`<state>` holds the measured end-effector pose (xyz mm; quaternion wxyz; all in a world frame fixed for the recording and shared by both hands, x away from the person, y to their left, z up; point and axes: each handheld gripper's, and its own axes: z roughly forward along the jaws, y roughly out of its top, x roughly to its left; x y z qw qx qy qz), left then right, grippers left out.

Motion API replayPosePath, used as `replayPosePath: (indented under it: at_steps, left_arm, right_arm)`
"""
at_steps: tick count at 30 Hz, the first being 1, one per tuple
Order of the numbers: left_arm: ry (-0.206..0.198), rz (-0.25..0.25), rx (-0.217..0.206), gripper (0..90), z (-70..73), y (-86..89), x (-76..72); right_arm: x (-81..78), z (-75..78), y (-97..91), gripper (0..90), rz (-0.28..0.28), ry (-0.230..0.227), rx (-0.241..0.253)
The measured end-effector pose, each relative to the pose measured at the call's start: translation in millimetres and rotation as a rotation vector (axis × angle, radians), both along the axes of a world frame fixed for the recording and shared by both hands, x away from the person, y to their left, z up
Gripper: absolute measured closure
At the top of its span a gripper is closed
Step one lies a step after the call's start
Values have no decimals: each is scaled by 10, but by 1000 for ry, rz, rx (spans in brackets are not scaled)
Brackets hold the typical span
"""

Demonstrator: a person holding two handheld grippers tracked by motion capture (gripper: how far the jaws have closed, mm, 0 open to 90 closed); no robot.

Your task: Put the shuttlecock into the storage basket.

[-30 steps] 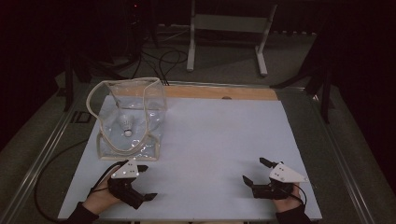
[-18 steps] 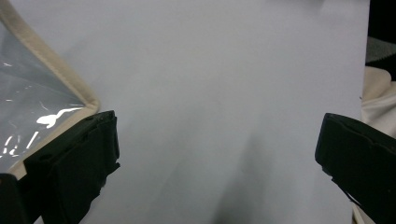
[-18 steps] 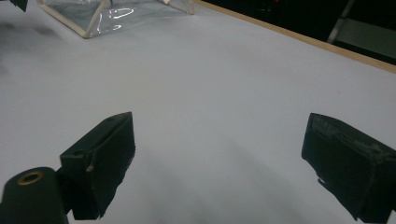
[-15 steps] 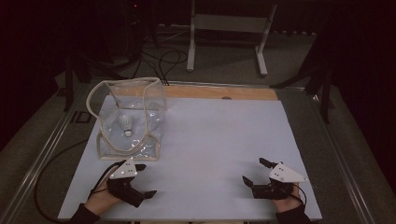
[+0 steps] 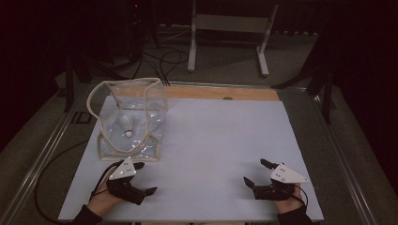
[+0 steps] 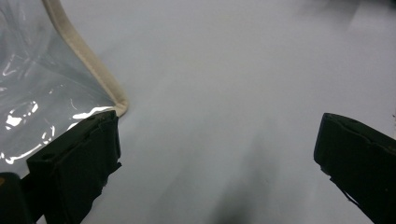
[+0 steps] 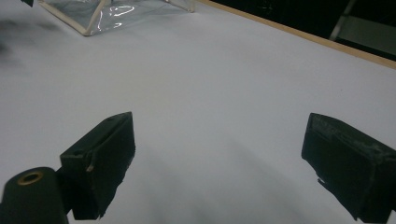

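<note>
clear bag [image 6: 42, 107] corner beside left fingers [image 6: 77, 165]

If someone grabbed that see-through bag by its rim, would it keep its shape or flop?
The clear bag would probably sag: its glossy walls already look wrinkled and bowed. The cream piping along its rim may lend slight stiffness. It looks light, so a push would likely slide it, and the shuttlecock inside could tumble.

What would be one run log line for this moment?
left gripper: open, empty | right gripper: open, empty | shuttlecock: inside clear bag
</note>
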<state>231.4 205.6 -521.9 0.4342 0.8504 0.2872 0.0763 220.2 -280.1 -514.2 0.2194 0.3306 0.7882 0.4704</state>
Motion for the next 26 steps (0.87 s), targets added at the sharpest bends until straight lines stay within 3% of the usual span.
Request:
replayPosePath:
  at_steps: [3,5,18,19,21,24,26]
  left_arm:
    - [9,1,6,7,-7,-12,-8]
    - [-13,11,10,7,-9,-26,-21]
    - [-12,20,-14,7,-19,-15,-20]
    - [-6,15,-19,7,-17,-14,-21]
    - [19,1,-79,7,16,-11,-31]
    - [-5,-11,-76,7,37,-20,-43]
    - [14,-4,-81,6,7,-3,-33]
  right_arm:
    - [1,-2,-4,98,0,-2,-2]
    - [2,-5,-4,98,-1,-4,-1]
    - [2,-10,-4,98,-5,3,-1]
    - [1,-8,-3,98,-5,3,0]
    - [-1,-2,-3,98,1,2,2]
    - [-11,10,12,97,6,-7,3]
    - [-4,-1,7,97,9,2,-2]
